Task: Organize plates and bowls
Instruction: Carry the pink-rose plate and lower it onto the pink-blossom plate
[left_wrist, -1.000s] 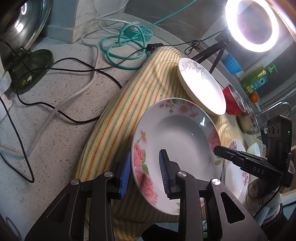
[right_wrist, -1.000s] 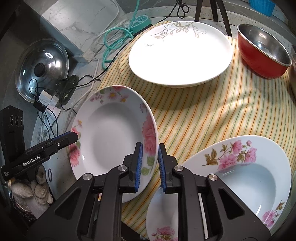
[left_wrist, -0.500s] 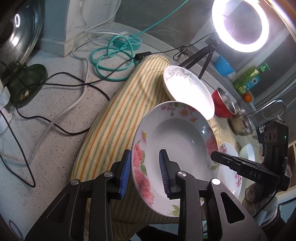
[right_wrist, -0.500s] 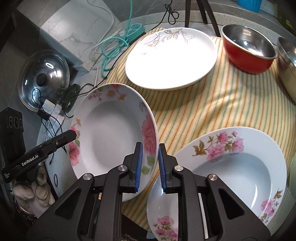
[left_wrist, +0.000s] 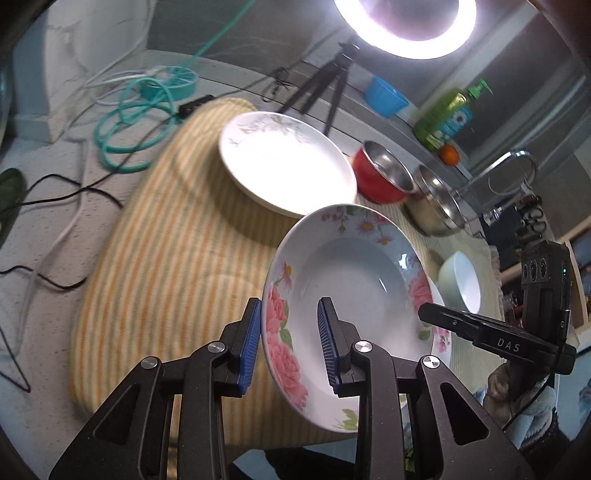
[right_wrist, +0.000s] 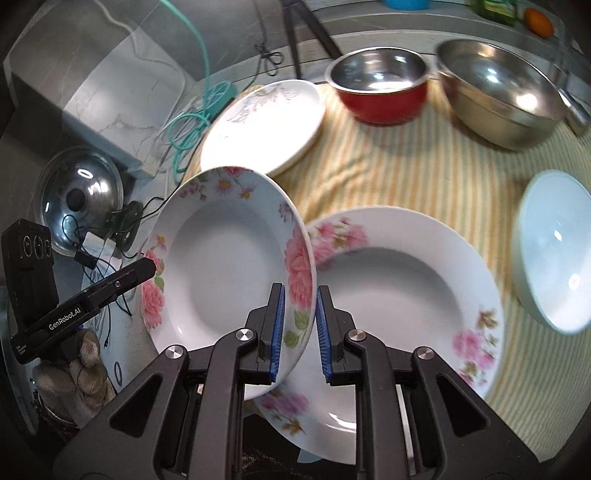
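A deep white plate with pink flowers (left_wrist: 354, 288) (right_wrist: 229, 273) hangs tilted above the striped cloth (left_wrist: 177, 251), held from both sides. My left gripper (left_wrist: 288, 332) is shut on its left rim. My right gripper (right_wrist: 299, 325) is shut on its right rim, and its black finger shows in the left wrist view (left_wrist: 480, 328). A second flowered deep plate (right_wrist: 406, 295) lies on the cloth just right of and partly under the held one. Behind them stand a white leaf-patterned plate (left_wrist: 284, 166) (right_wrist: 262, 125), a red bowl (right_wrist: 380, 92), a steel bowl (right_wrist: 498, 92) and a pale bowl (right_wrist: 554, 251).
A ring light (left_wrist: 406, 22) on a tripod stands behind the cloth. Teal and black cables (left_wrist: 136, 122) lie on the counter to the left, near a pot lid (right_wrist: 77, 199). A blue bowl (left_wrist: 384, 96), soap bottle (left_wrist: 447, 118) and tap (left_wrist: 513, 162) are at the back right.
Both grippers have carried the flowered plate to the right and a little up. Its right edge now overlaps the second flowered plate, and the bowls have come into view.
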